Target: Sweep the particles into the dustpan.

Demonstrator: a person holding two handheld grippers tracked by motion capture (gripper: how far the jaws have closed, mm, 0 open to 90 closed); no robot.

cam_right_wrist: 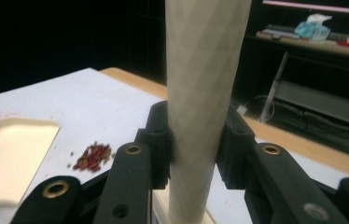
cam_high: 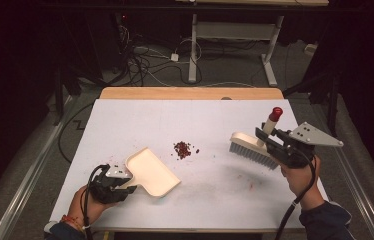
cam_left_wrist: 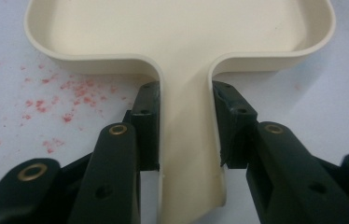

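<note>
Left claw (cam_high: 125, 184) low at the near left of the white worktop (cam_high: 125, 120), jaws clamped on the handle of a cream dustpan (cam_high: 152, 172); in the left gripper view the pads (cam_left_wrist: 147, 126) press both sides of that handle. Dustpan lies flat on the worktop, open mouth facing away from the hand, toward the middle. Faint red smears on the surface left of the handle. Small heap of dark red beans (cam_high: 182, 149) mid-worktop, apart from the dustpan's lip, a few strays just beside it. Right claw (cam_high: 270, 136) raised at the right side, jaws closed on the cream handle of a brush (cam_high: 253, 149); handle stands upright, red-tipped, bristles pointing down, well right of the beans.
</note>
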